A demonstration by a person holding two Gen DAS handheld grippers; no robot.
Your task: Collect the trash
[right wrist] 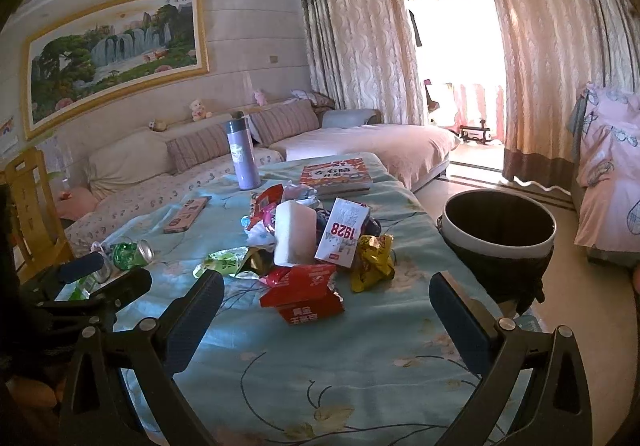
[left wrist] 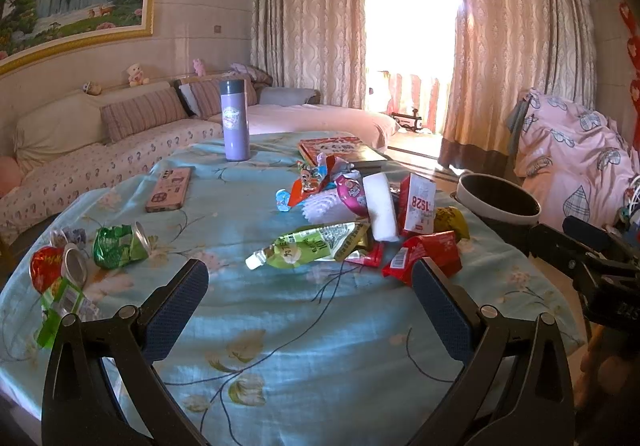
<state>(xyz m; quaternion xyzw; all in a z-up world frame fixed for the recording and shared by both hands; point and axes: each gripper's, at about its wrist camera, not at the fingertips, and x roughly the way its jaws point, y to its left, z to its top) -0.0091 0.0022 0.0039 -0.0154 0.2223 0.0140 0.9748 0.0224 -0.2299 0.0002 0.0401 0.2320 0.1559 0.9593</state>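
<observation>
left claw: black arms, silver screws | right claw: blue ribbed pads

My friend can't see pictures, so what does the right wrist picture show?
A pile of snack wrappers lies on a table under a blue flowered cloth, with the open right tool empty above it. A dark trash bin stands beside the table; a purple flask stands farther back.

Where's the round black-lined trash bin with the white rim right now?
The trash bin stands on the floor off the table's right edge in the right wrist view, beside the crumpled yellow foil wrapper; the left wrist view shows it far right.
</observation>
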